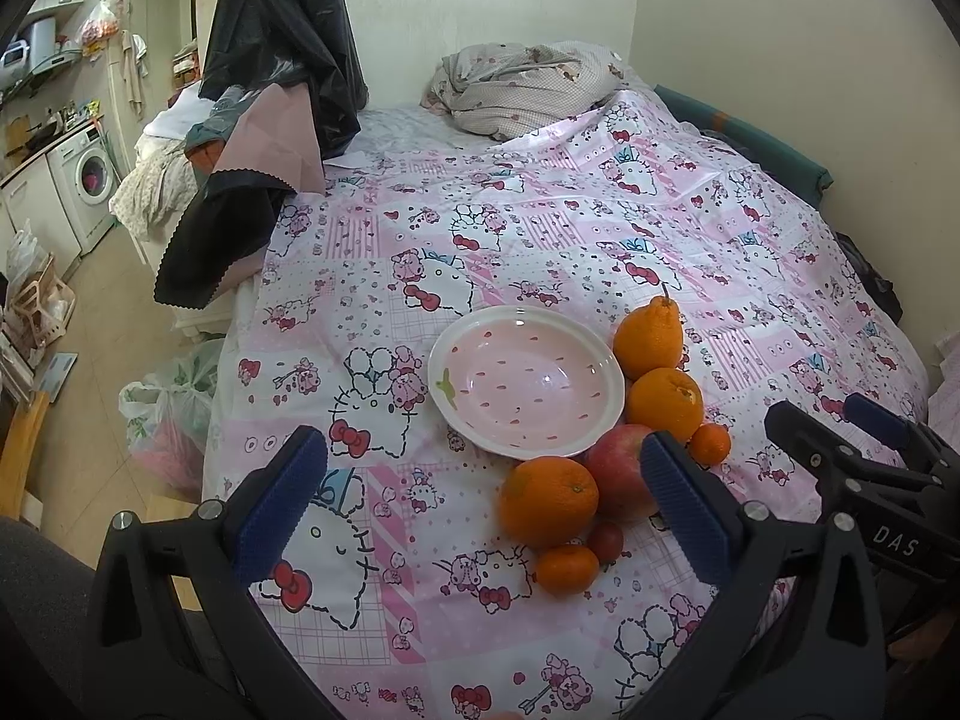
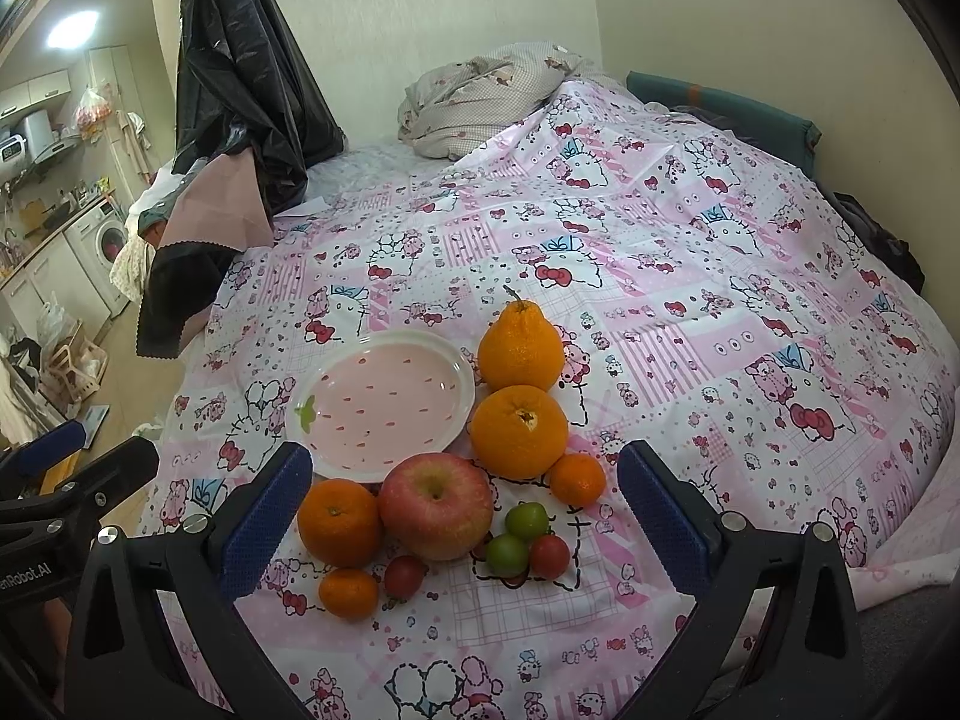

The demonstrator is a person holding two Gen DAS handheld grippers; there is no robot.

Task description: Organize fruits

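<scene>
Fruit cluster sits on the pink cartoon-print bedspread (image 2: 690, 276), all of it outside the plate (image 2: 384, 402). The plate is pink with small red marks, a white rim and a green leaf mark on its left edge, and it holds nothing. The red-yellow apple (image 2: 436, 504) lies just in front of the plate and touches a round orange (image 2: 339, 521) on its left. A small mandarin (image 2: 348, 593) and a small red tomato (image 2: 404, 576) lie in front of those two. Right of the plate stands a knobby, pear-shaped orange with a stem (image 2: 521, 343); directly in front of it is a bigger round orange (image 2: 518, 431), with another small mandarin (image 2: 578, 479) at its lower right. Two green small fruits (image 2: 517, 535) and one more red tomato (image 2: 549, 556) are bunched together right of the apple. Right gripper (image 2: 462, 528) hangs above the near side of the cluster, jaws spread wide, blue pads apart, nothing between them. Left gripper (image 1: 486, 498) is likewise spread wide and empty, hanging over the plate's near-left side; in the left wrist view its right pad (image 1: 684, 504) overlaps the apple (image 1: 618, 468). A crumpled checked blanket (image 2: 480, 102) is at the far end of the bed, with a black plastic sheet (image 2: 240, 72) hanging at far left. A washing machine (image 1: 84, 180) is in the room beyond.
</scene>
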